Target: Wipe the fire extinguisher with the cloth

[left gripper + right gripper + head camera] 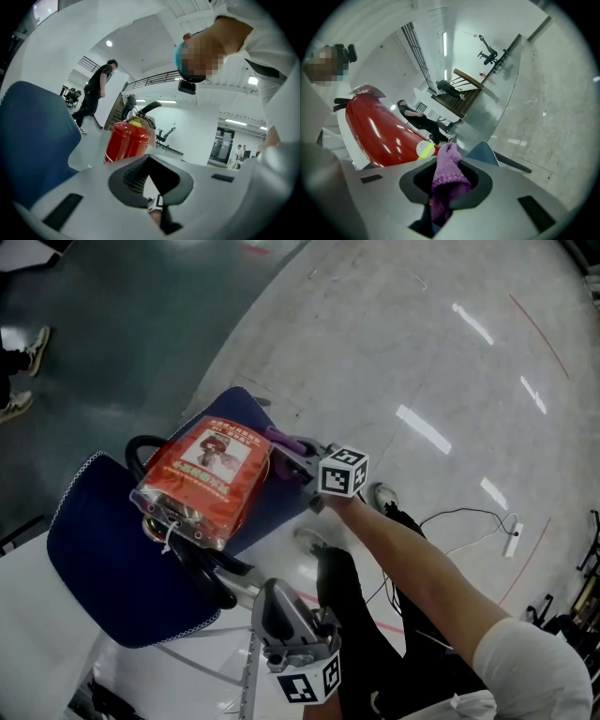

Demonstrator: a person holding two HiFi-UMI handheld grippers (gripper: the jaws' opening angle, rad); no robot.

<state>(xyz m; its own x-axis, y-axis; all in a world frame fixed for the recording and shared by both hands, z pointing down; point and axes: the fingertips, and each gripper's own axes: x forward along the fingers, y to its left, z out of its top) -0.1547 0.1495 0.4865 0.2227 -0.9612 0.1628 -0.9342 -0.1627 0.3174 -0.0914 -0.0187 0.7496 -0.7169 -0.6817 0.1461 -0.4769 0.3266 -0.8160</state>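
Observation:
A red fire extinguisher point(202, 479) with a printed label facing up rests tilted on a blue fabric surface point(94, 549); its valve and black hose point(217, 579) point toward me. At the extinguisher's far end, my right gripper point(298, 463) is shut on a purple cloth point(284, 441). In the right gripper view the cloth point(447, 173) sticks out of the jaws close to the red body point(379, 136) and its round yellow sticker point(425, 149). My left gripper point(278, 601) is low by the hose, jaws together, holding nothing. Its view shows the extinguisher point(126, 140) a short way ahead.
The blue surface has a white stitched edge and grey legs point(192, 652) under it. A white tabletop point(37, 615) lies at the lower left. Someone's shoes point(23, 362) stand at the upper left. A cable with a white box point(511, 542) trails on the floor at right.

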